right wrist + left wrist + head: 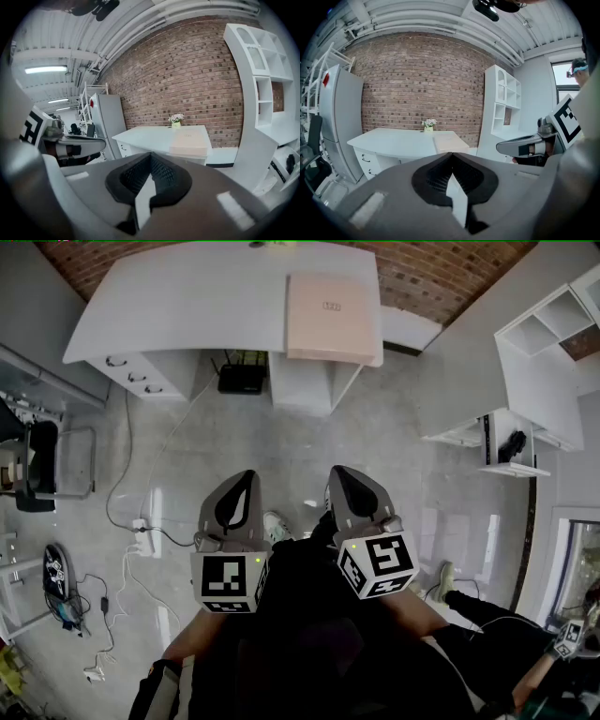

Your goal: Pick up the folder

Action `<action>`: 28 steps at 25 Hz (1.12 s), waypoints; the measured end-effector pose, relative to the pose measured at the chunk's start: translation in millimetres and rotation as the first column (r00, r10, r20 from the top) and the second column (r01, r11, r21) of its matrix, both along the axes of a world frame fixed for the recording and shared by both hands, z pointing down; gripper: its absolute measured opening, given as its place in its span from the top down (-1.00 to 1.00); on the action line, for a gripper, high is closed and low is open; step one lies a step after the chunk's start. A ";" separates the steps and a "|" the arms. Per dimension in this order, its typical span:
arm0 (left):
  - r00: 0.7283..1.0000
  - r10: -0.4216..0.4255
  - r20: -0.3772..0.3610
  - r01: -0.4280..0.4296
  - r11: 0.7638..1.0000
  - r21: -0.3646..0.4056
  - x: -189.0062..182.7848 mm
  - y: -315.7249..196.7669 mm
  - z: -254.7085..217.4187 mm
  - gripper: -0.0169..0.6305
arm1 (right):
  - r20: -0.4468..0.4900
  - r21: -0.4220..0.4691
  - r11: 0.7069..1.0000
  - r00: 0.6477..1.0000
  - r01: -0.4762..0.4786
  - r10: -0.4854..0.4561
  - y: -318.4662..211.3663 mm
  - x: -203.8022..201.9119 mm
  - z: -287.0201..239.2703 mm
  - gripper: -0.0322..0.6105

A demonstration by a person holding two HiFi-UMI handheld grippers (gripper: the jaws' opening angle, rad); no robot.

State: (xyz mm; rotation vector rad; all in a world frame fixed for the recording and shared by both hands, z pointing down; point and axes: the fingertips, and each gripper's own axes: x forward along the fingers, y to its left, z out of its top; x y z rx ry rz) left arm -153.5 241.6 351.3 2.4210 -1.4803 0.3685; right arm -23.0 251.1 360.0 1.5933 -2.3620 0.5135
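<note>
Jaws pressed together with nothing between them on left gripper (242, 479) and right gripper (342, 474).
Pink folder (330, 317) lies flat at the right end of the white desk (187, 306), well apart from both; a flower pot (428, 124) stands at the desk's back edge, before the brick wall (417, 70).

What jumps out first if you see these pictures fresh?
The left gripper and right gripper hang side by side over the floor, both shut and empty. Ahead, a pale pink folder lies on the right end of a white desk against a brick wall.
</note>
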 end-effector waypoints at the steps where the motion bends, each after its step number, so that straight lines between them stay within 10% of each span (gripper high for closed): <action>1: 1.000 -0.002 0.000 0.002 1.000 0.000 -0.4 0.4 0.7 0.95 | 0.000 0.000 1.000 1.000 0.000 0.000 0.2 -0.1 0.5 0.90; 28: 0.998 0.007 -0.065 -0.007 1.000 -0.001 13.3 -4.1 -4.2 0.95 | 0.013 -0.012 1.000 1.000 -0.009 0.009 -6.9 11.9 -11.1 0.89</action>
